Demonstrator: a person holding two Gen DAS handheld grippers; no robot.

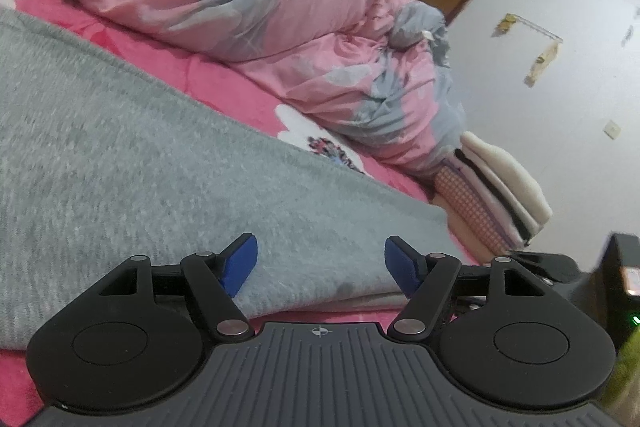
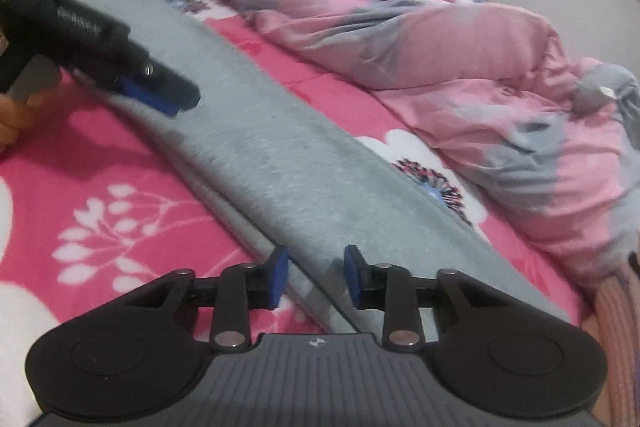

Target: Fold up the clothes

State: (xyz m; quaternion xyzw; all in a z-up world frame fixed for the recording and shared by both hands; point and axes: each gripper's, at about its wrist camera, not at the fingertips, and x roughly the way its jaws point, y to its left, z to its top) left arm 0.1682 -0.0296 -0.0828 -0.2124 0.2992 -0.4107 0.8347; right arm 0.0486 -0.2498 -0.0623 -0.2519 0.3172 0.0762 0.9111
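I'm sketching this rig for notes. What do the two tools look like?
Both match: the left tool and right tool have blue finger pads on black linkage arms with silver pivot pins, two round black discs, and a ribbed grey base bearing a small crosshair mark.

The light is soft and even indoor light. The gray garment point(image 2: 256, 147) looks motion-blurred, the left gripper point(image 2: 160, 99) too. Fisheye bending curves the edges.

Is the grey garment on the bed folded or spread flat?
Folded. The grey garment lies as a long narrow strip, with a second layer edge showing beneath along its side.
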